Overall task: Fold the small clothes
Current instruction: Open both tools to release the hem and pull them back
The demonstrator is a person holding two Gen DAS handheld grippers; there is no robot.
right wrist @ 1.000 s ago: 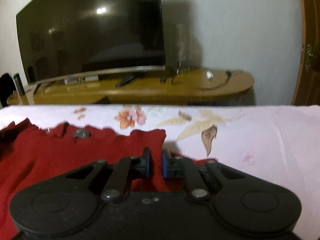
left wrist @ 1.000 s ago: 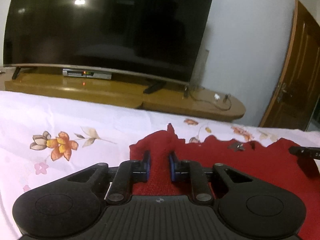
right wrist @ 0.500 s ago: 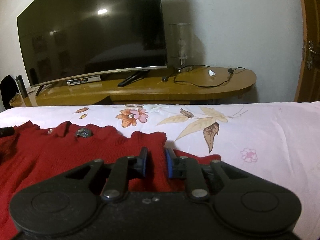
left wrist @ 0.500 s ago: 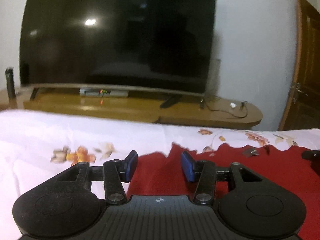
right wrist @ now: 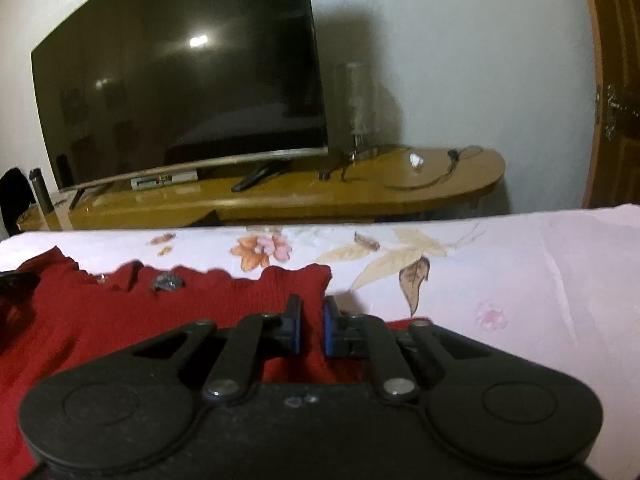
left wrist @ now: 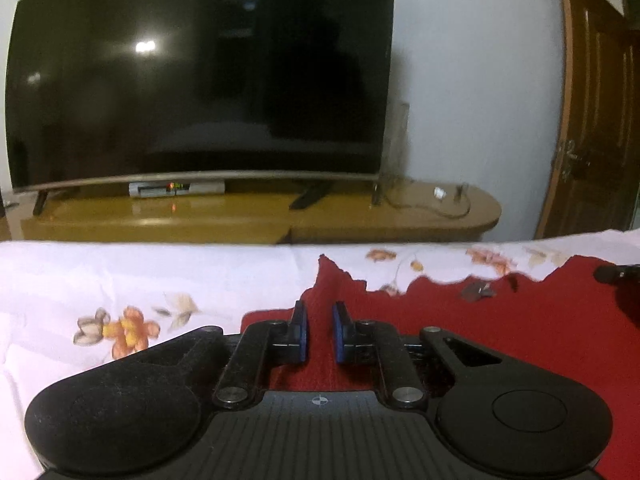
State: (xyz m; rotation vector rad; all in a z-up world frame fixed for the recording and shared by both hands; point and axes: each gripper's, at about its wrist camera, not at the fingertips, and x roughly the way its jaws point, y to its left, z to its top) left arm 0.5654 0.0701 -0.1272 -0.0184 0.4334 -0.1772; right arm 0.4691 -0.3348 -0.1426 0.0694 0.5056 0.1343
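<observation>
A red knit garment (left wrist: 520, 320) lies spread on a white floral bedsheet (left wrist: 120, 280). It has a ruffled far edge and a small dark ornament (left wrist: 476, 290) near the neckline. My left gripper (left wrist: 319, 330) sits over the garment's left corner with its jaws close together around a ridge of red fabric. My right gripper (right wrist: 311, 328) sits over the garment's (right wrist: 140, 320) right corner, jaws close together on red fabric. The ornament shows in the right wrist view (right wrist: 168, 282). The other gripper's tip (left wrist: 618, 274) shows at the right edge.
A large dark television (left wrist: 200, 80) stands on a long wooden cabinet (left wrist: 280, 216) beyond the bed. A set-top box (left wrist: 176, 189) and cables (right wrist: 432, 176) lie on the cabinet. A wooden door (left wrist: 592, 120) is at the right. A dark bottle (right wrist: 40, 190) stands at the cabinet's left end.
My left gripper opened wide half a second ago and has closed again on the garment's left corner. My right gripper stayed narrow on the right corner and tilted slightly.
</observation>
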